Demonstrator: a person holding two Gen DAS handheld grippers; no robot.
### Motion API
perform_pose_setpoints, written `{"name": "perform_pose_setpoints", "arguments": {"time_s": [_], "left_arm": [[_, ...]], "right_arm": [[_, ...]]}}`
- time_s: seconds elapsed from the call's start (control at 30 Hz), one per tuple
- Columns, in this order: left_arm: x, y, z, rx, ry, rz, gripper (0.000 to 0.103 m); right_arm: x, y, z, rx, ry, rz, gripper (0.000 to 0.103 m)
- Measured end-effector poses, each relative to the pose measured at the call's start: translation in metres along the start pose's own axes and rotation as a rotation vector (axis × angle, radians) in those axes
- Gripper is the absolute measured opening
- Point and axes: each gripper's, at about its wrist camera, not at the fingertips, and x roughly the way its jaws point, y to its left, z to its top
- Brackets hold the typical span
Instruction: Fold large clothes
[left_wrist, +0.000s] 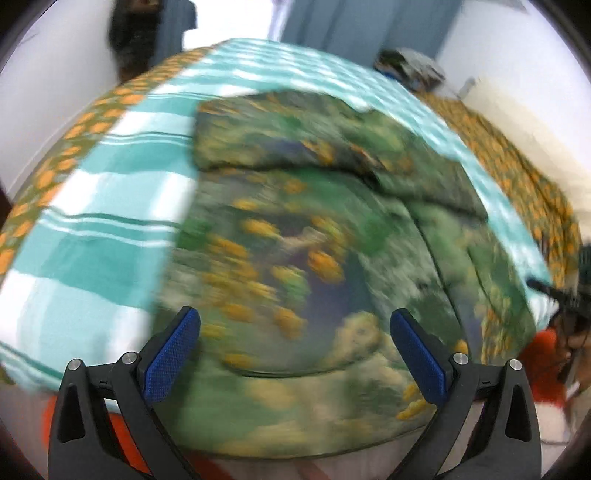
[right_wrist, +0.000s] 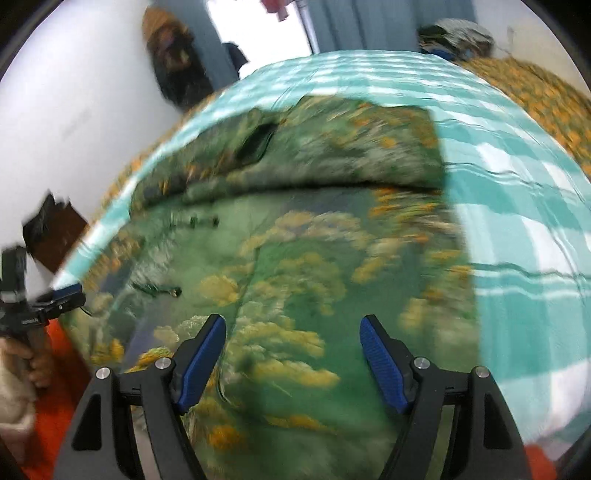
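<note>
A large green garment with yellow and orange flowers (left_wrist: 303, 251) lies spread on a teal-and-white checked sheet (left_wrist: 110, 229); its far part is folded over into a thick band. It also shows in the right wrist view (right_wrist: 295, 258). My left gripper (left_wrist: 295, 325) is open and empty above the garment's near edge. My right gripper (right_wrist: 293, 332) is open and empty above the garment's near part. The left gripper shows at the left edge of the right wrist view (right_wrist: 55, 299). Both views are blurred.
The checked sheet (right_wrist: 517, 221) covers a bed with an orange-flowered cover (left_wrist: 517, 166) showing at its sides. A pile of clothes (left_wrist: 410, 66) sits at the far corner. Grey curtains (left_wrist: 369, 26) and white walls stand behind. Orange cloth (right_wrist: 59, 387) is near me.
</note>
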Motion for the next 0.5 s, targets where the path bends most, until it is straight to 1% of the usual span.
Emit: {"name": "perform_pose_setpoints", "arguments": {"time_s": [0.07, 0.13, 0.17, 0.2, 0.23, 0.3, 0.33, 0.37, 0.43, 0.47, 0.5], "left_arm": [[0.003, 0.030, 0.007, -0.072, 0.051, -0.003, 0.102], [0.015, 0.053, 0.006, -0.130, 0.147, -0.016, 0.102], [0.023, 0.058, 0.002, -0.139, 0.193, -0.030, 0.102], [0.026, 0.058, -0.002, -0.135, 0.213, -0.040, 0.102], [0.030, 0.058, -0.007, -0.117, 0.238, -0.045, 0.102], [0.034, 0.053, -0.014, -0.076, 0.253, -0.028, 0.102], [0.037, 0.050, -0.014, -0.061, 0.263, -0.033, 0.102], [0.037, 0.048, -0.014, -0.060, 0.267, -0.044, 0.102], [0.044, 0.047, -0.013, -0.077, 0.300, -0.113, 0.102], [0.047, 0.047, -0.013, -0.084, 0.314, -0.127, 0.102], [0.049, 0.048, -0.014, -0.088, 0.322, -0.126, 0.101]], "right_arm": [[-0.011, -0.026, -0.002, 0.039, 0.023, -0.038, 0.077], [-0.016, -0.056, -0.006, 0.096, 0.064, -0.080, 0.077], [-0.015, -0.069, -0.010, 0.124, 0.094, -0.100, 0.077], [-0.014, -0.079, -0.015, 0.147, 0.120, -0.096, 0.077], [-0.012, -0.082, -0.020, 0.157, 0.137, -0.069, 0.077], [-0.006, -0.084, -0.028, 0.165, 0.163, -0.024, 0.077], [-0.001, -0.085, -0.031, 0.170, 0.178, -0.015, 0.077], [0.007, -0.085, -0.032, 0.175, 0.202, -0.003, 0.077], [0.016, -0.080, -0.035, 0.182, 0.237, 0.046, 0.077], [0.019, -0.077, -0.035, 0.187, 0.249, 0.083, 0.077], [0.022, -0.074, -0.035, 0.190, 0.260, 0.113, 0.077]]}}
